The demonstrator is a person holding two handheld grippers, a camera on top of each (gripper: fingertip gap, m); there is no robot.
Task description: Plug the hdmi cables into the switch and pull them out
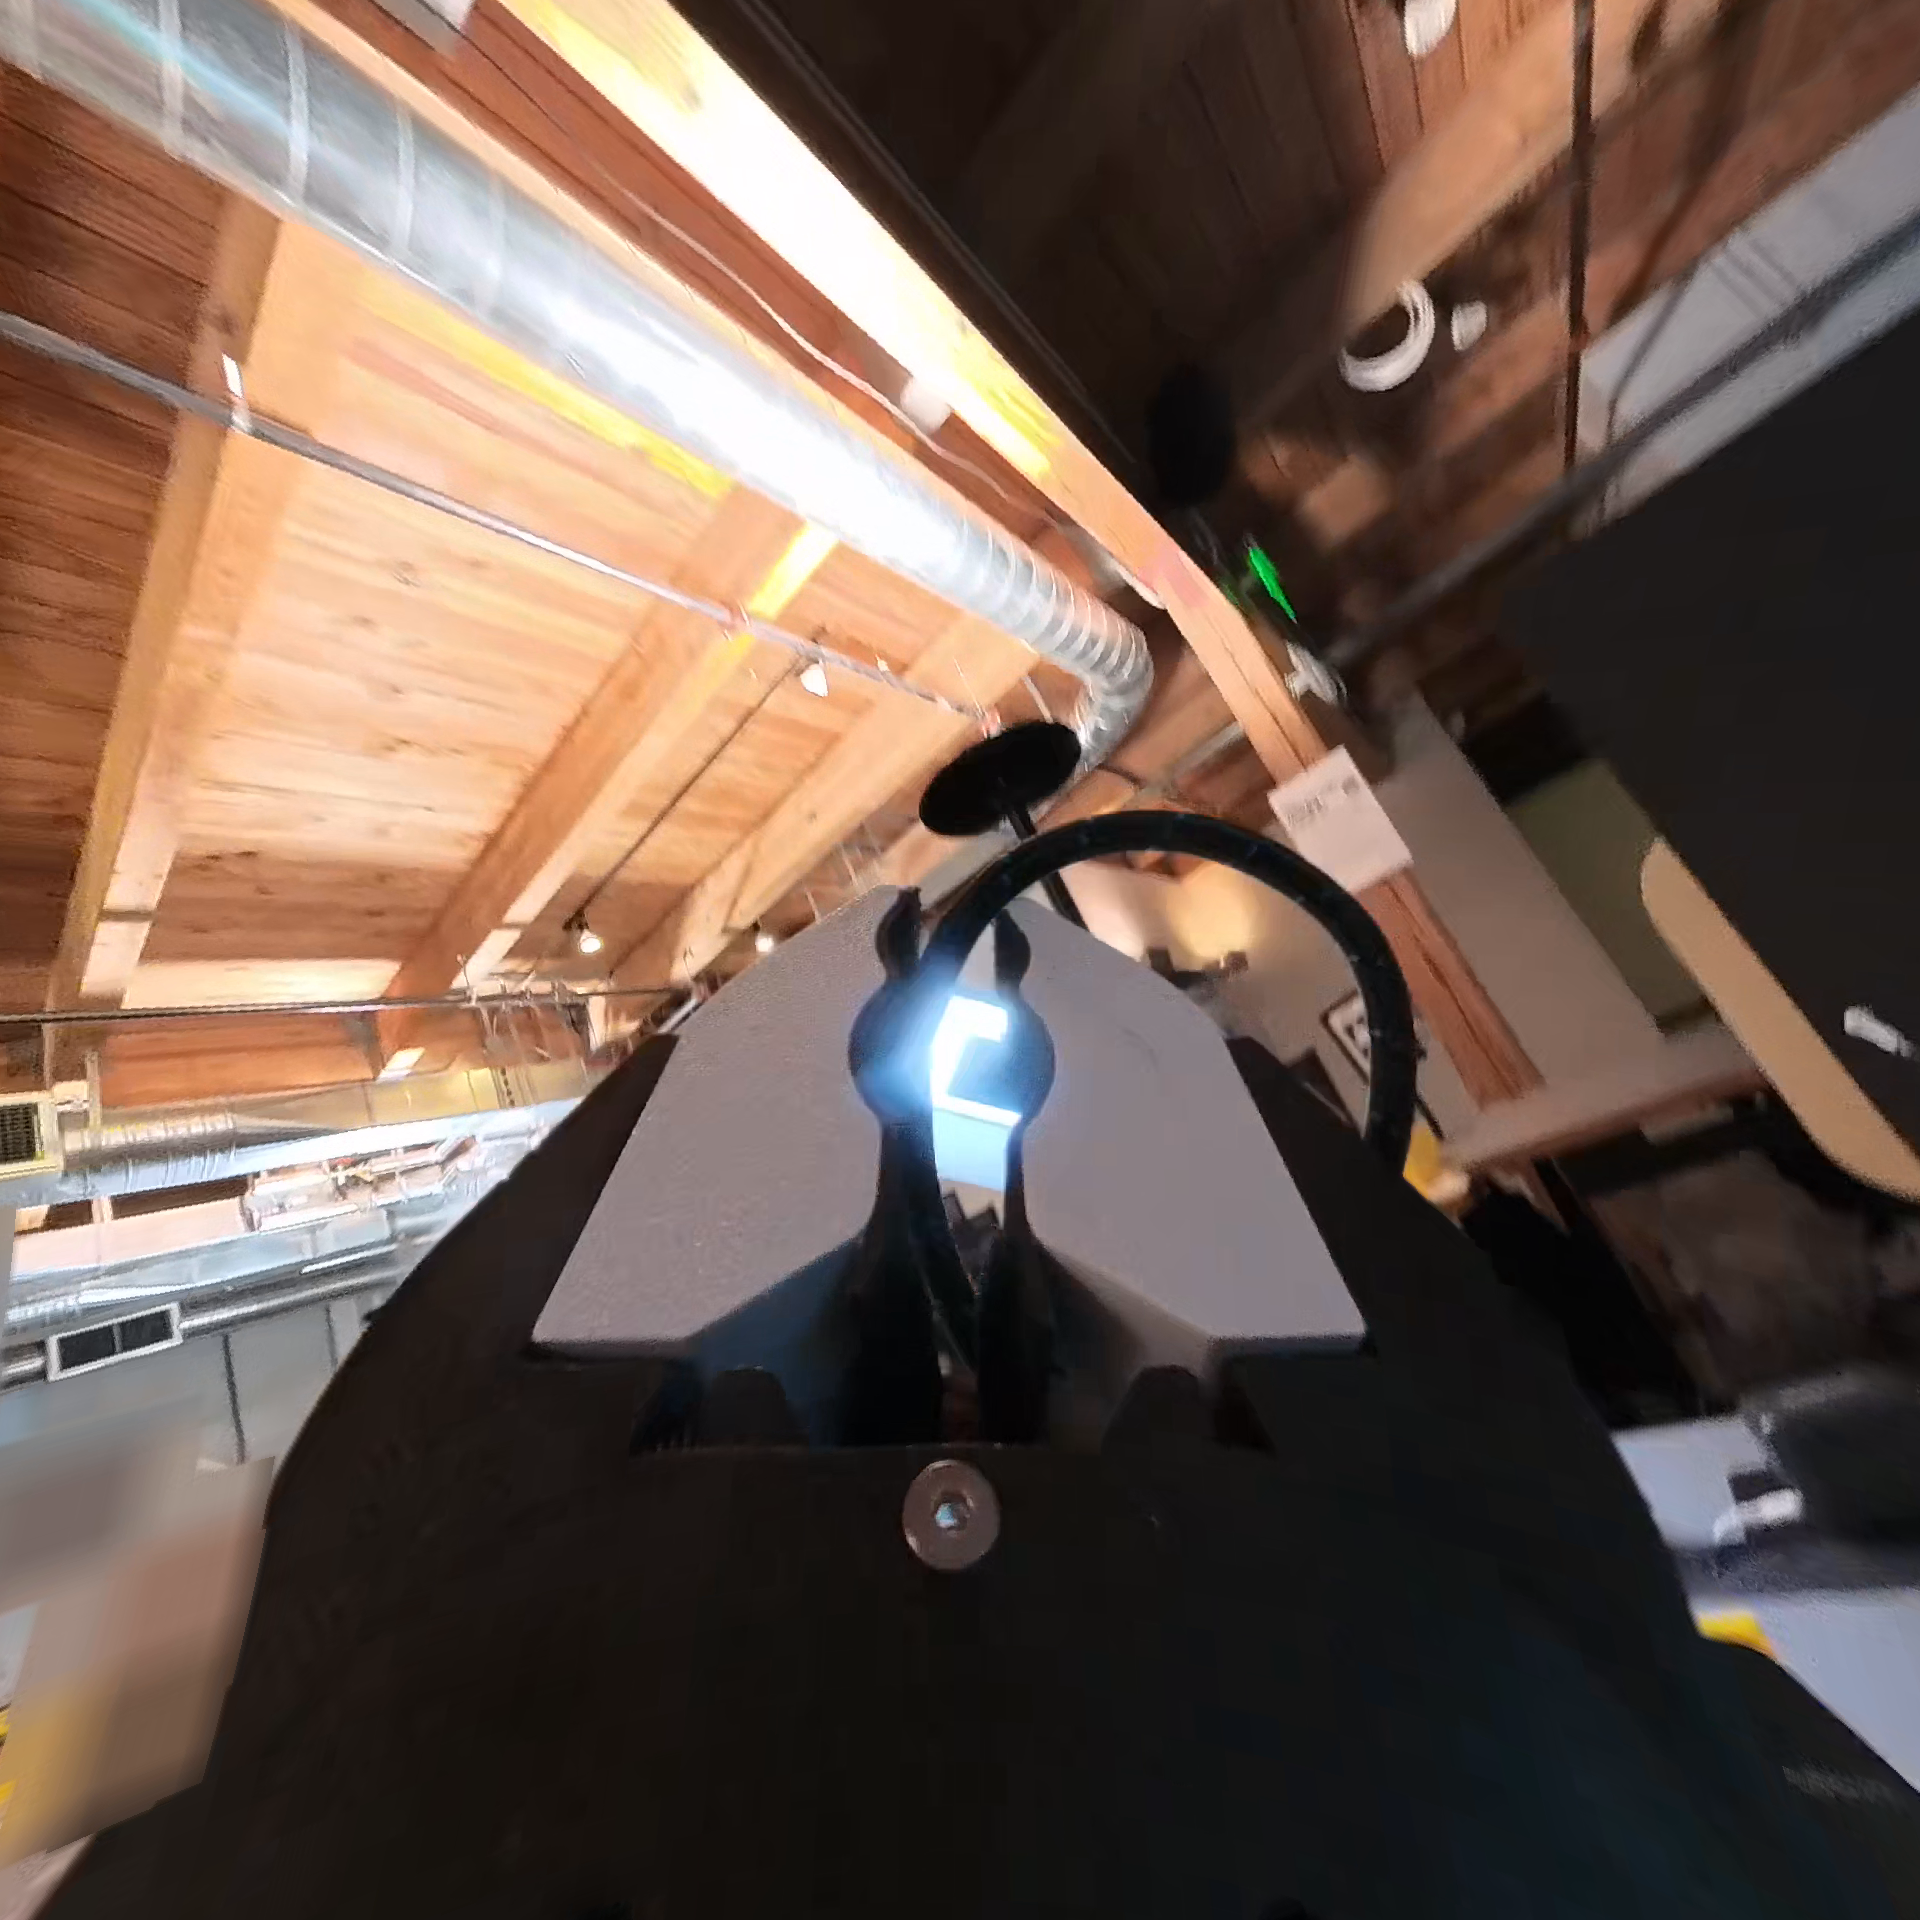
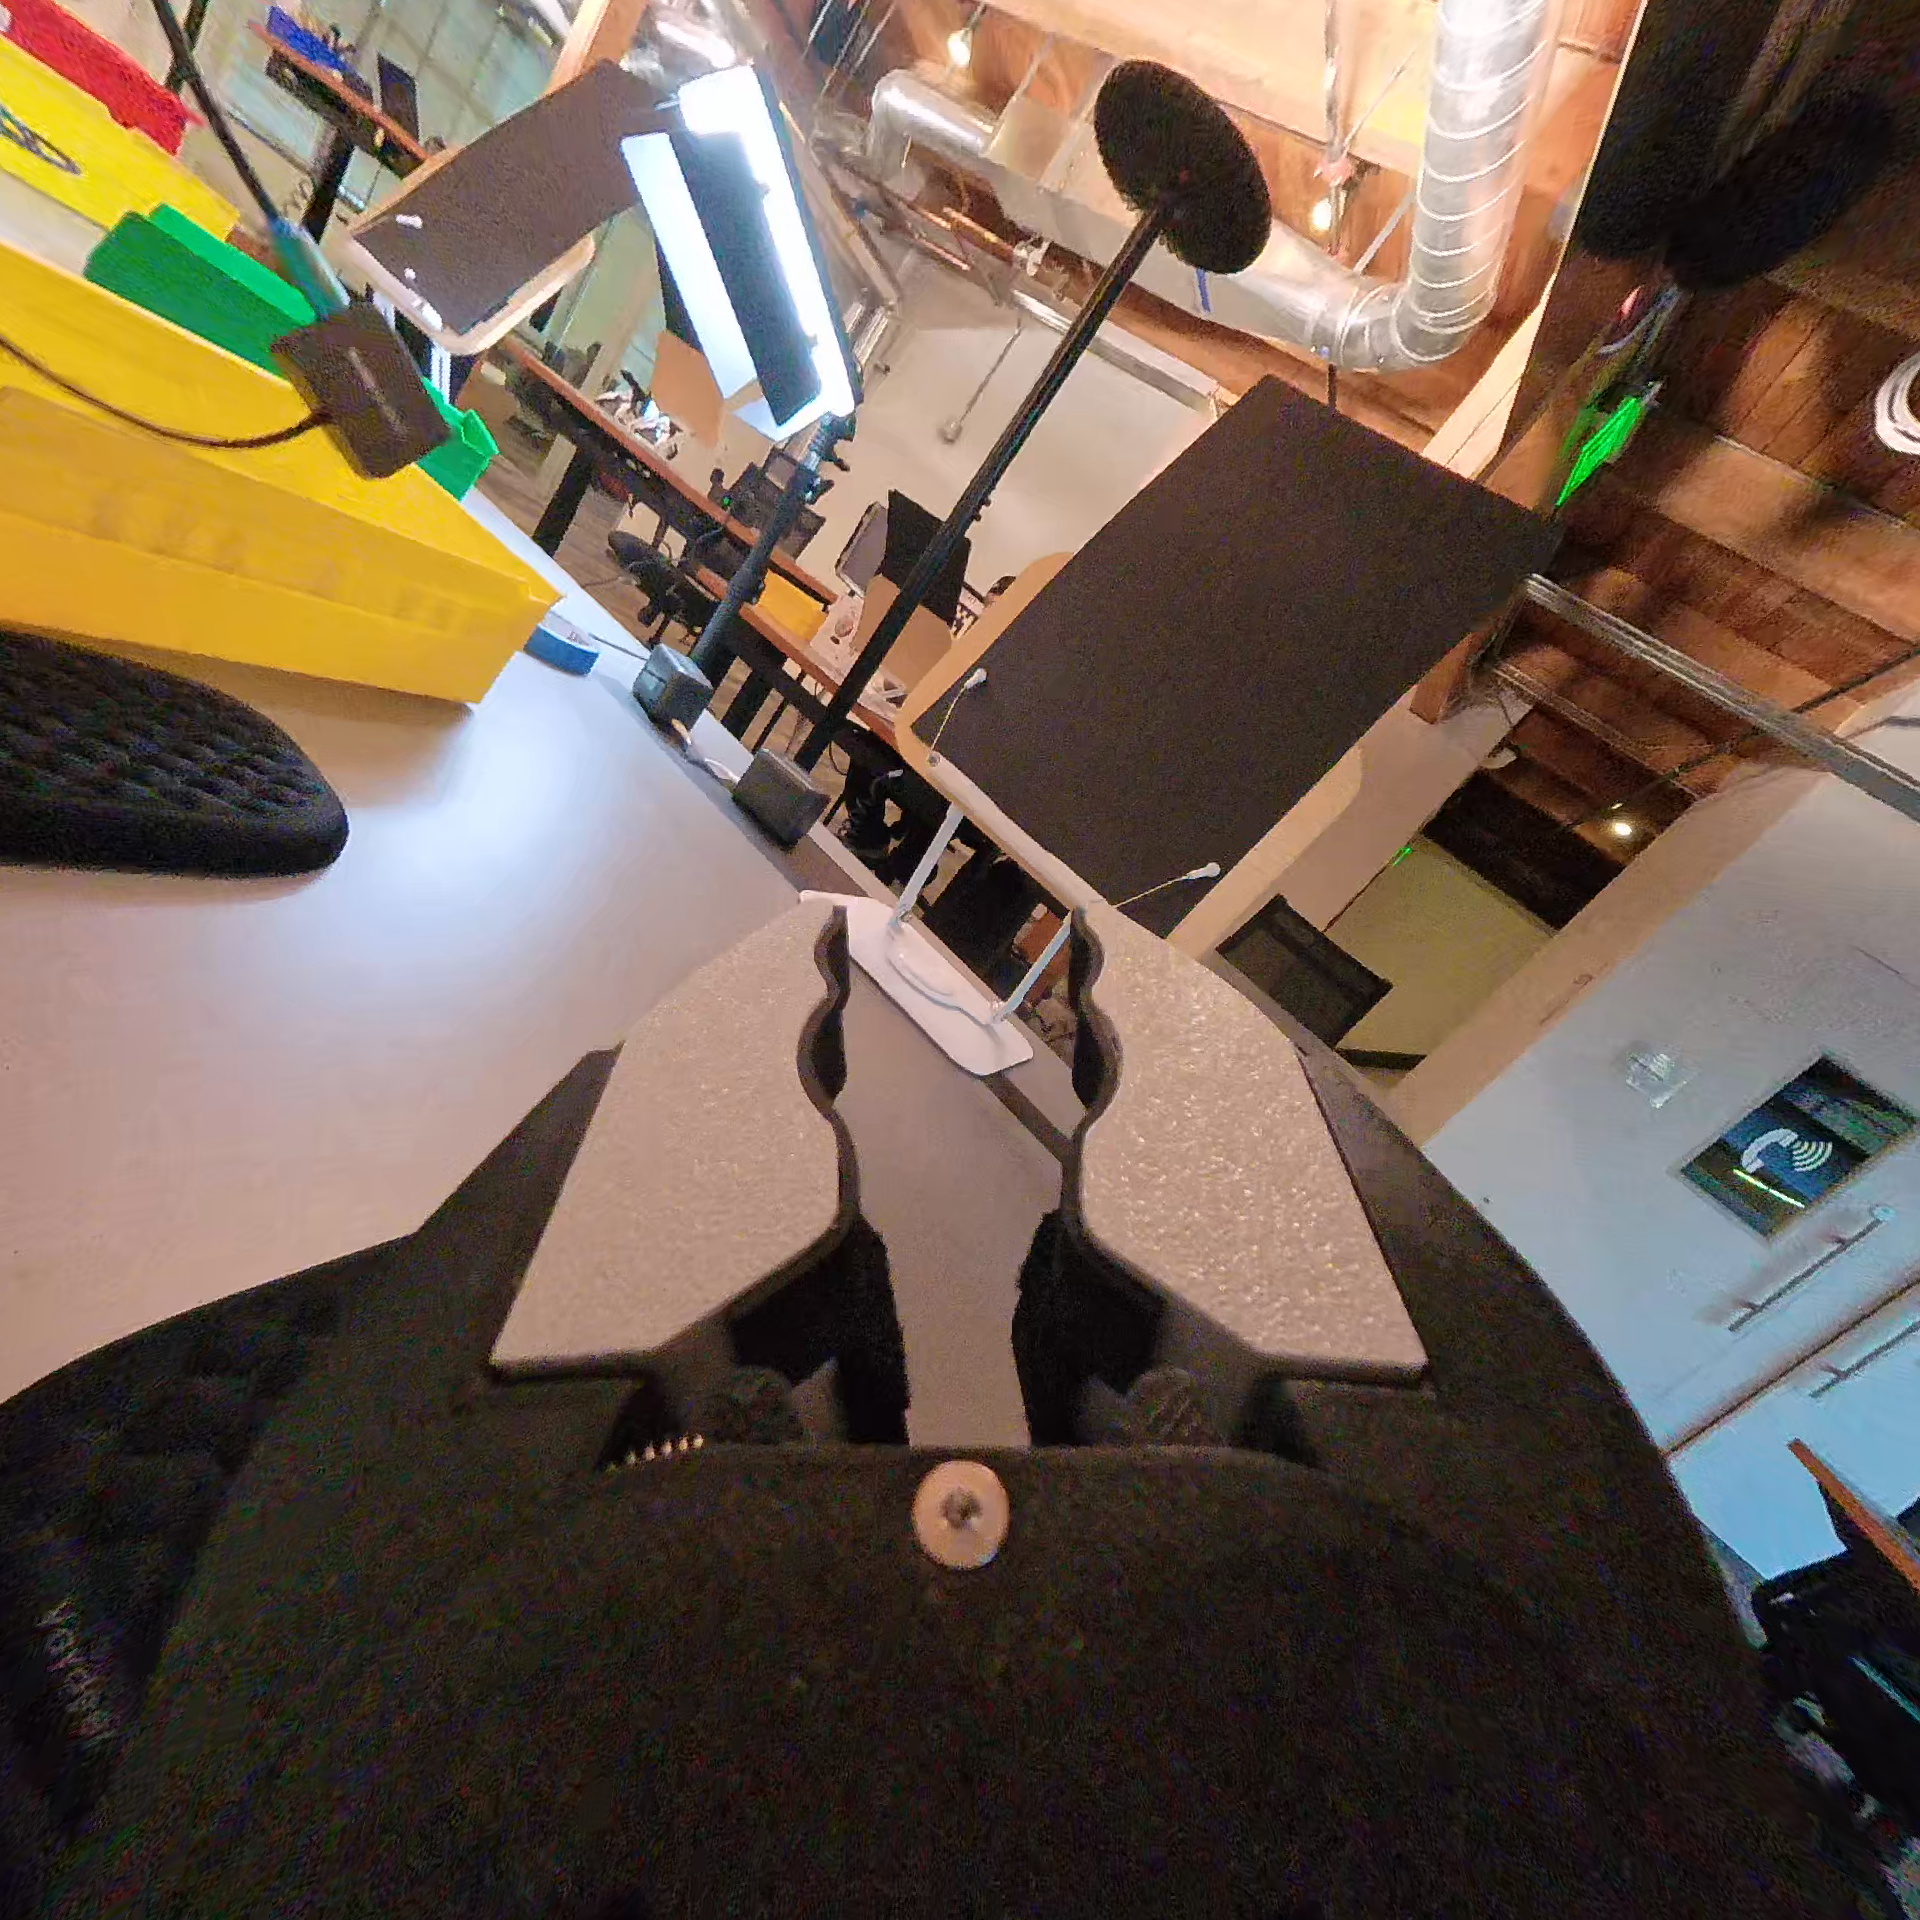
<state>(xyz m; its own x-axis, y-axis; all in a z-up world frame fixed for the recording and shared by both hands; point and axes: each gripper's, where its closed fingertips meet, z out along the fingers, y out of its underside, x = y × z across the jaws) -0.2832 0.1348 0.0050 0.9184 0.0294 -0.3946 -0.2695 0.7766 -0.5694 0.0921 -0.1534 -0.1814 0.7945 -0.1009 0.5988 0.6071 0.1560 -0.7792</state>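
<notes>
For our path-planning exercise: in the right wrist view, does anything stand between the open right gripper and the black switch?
Nothing visible blocks it. Between the right gripper and the switch lie only bare table and the yellow bins it rests on; the blue tape roll sits low beside them.

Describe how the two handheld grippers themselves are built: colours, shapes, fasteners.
The left gripper and the right gripper look alike. Each has a wide matte black body with a silver screw set in the middle near the front. Two flat, speckled grey fingers taper forward, lined with wavy black pads along their inner edges. No sleeves or hands show in either view.
</notes>
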